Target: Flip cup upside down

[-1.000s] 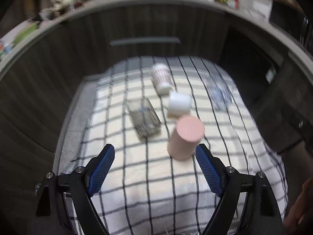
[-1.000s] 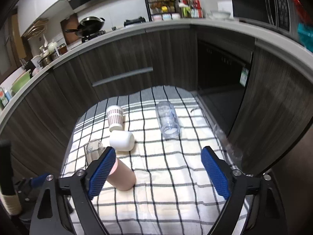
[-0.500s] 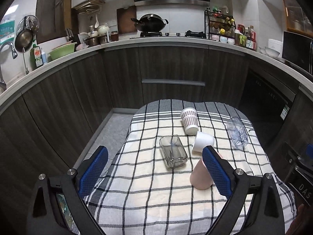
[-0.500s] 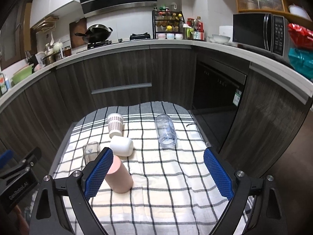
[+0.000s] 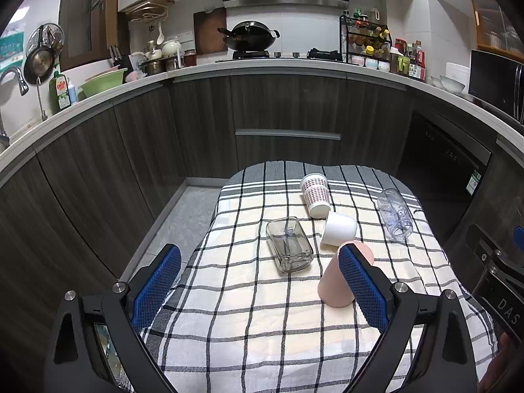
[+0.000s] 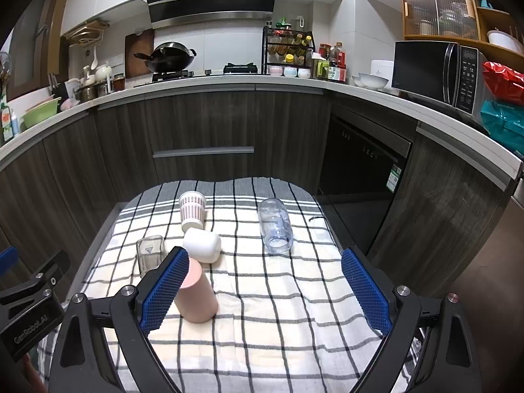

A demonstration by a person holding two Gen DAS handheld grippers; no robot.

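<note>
A pink cup (image 5: 334,285) stands upside down on the checked cloth (image 5: 262,327); it also shows in the right wrist view (image 6: 196,294). A white cup (image 5: 339,229) (image 6: 202,245), a patterned paper cup (image 5: 315,195) (image 6: 192,209), a square glass (image 5: 289,244) (image 6: 150,255) and a clear glass (image 5: 394,214) (image 6: 274,226) lie on their sides. My left gripper (image 5: 258,288) is open and empty, held back above the near cloth. My right gripper (image 6: 265,290) is open and empty too.
The cloth covers a low table (image 6: 108,226) in front of dark kitchen cabinets (image 5: 285,121). A dishwasher front (image 6: 363,160) stands to the right. The floor (image 5: 183,216) shows on the left. The worktop behind holds a wok (image 5: 250,36) and a spice rack (image 6: 288,49).
Both grippers have pulled back and tilted up, so the cups look farther away and the kitchen comes into view. The pink cup stands as before.
</note>
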